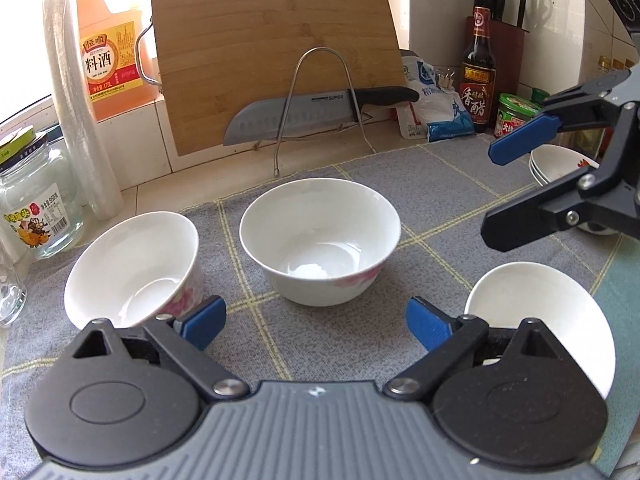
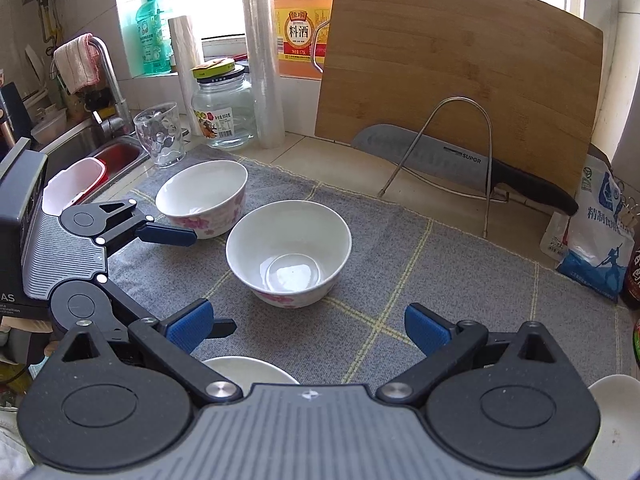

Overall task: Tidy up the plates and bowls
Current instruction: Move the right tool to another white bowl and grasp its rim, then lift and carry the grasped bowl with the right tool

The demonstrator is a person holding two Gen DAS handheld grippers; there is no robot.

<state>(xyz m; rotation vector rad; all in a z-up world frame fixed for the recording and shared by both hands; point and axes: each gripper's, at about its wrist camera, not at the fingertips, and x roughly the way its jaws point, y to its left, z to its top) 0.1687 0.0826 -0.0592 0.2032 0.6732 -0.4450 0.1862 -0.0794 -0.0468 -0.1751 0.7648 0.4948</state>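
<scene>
Tiled bench, grey checked mat [image 1: 320,344]. Knife [image 1: 296,114] reads "SUPOR"; jug [image 1: 108,52] reads "料酒". Left gripper [image 1: 316,316] and right gripper [image 2: 308,326] both spread wide, holding nothing. Three bowls sit mid-mat: left bowl [image 1: 132,268], centre bowl [image 1: 320,240], right bowl [image 1: 540,320].

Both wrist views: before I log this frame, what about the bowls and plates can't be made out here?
- Stack of bowls, left wrist view: the right gripper covers most of it, so the count is unclear.
- Near white dish, right wrist view: mostly hidden under the right gripper's body; plate or bowl unclear.
- White dish at the corner, right wrist view: cut off by the edge.
- Left bowl, left wrist view: its base is hidden behind the left gripper.
</scene>
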